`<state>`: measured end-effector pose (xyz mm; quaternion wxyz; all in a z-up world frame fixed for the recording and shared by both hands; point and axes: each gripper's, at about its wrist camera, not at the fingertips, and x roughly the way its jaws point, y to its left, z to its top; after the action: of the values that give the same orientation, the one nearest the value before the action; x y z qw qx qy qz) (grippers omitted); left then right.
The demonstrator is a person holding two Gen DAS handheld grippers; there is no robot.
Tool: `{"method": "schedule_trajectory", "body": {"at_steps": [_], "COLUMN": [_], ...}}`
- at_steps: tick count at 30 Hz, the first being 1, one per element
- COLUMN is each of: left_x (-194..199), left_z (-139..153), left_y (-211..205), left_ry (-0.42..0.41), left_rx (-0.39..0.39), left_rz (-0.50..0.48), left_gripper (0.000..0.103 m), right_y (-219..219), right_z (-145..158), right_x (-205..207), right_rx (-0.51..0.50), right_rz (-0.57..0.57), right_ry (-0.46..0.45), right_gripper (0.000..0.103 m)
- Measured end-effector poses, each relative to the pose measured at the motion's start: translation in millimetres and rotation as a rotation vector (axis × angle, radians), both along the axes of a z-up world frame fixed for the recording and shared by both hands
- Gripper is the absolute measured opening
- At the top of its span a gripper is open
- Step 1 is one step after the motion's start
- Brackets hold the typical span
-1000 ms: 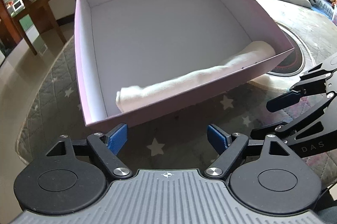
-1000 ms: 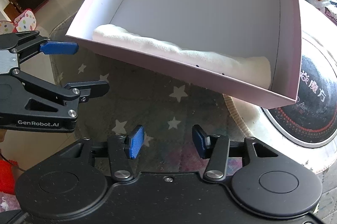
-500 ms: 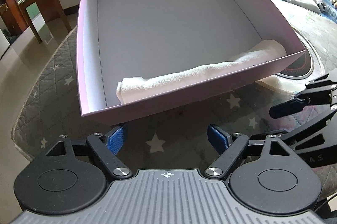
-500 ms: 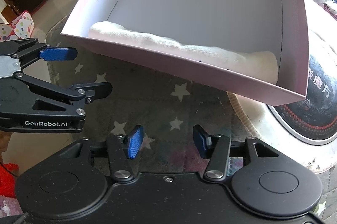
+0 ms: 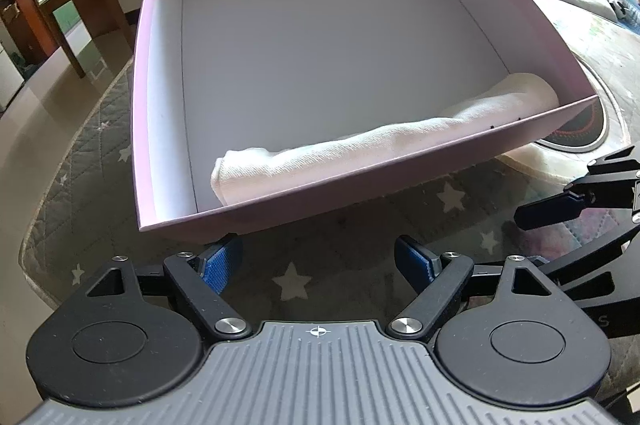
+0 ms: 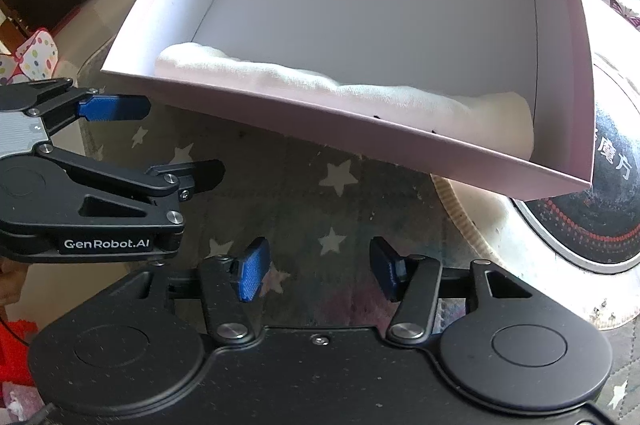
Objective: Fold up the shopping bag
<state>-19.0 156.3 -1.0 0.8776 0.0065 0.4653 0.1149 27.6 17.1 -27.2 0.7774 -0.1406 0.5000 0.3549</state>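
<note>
Two hand-held grippers, left (image 5: 318,263) and right (image 6: 316,269), both open, empty, one rolled bag (image 5: 360,153), one box (image 5: 160,65).

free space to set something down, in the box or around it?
Most of the pink box floor is bare behind the rolled cloth bag lying along its near wall. The starred mat before the box is tight: left claw and right claw both hang there, open.
</note>
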Motion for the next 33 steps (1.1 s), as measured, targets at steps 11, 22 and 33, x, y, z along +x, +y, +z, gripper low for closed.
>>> {"method": "schedule_trajectory", "body": {"at_steps": [11,22,33], "left_x": [2,11,10], "left_z": [-4,-10,-13], "left_y": [-2,-11,-15], "left_ry": [0.005,-0.005,-0.003], "left_rx": [-0.014,-0.021,-0.019], "left_rz": [0.013,0.013,0.034], "left_gripper": [0.084,0.084,0.084], "right_y": [1,10,24], "right_z": [-4,-7,-17], "right_x": [-1,7,17], "right_rx": [-0.011,-0.017,-0.013], "right_rz": [-0.022,-0.028,-0.038], "right_ry": [-0.022,-0.050,-0.057], "right_gripper": [0.069,0.075,0.078]}}
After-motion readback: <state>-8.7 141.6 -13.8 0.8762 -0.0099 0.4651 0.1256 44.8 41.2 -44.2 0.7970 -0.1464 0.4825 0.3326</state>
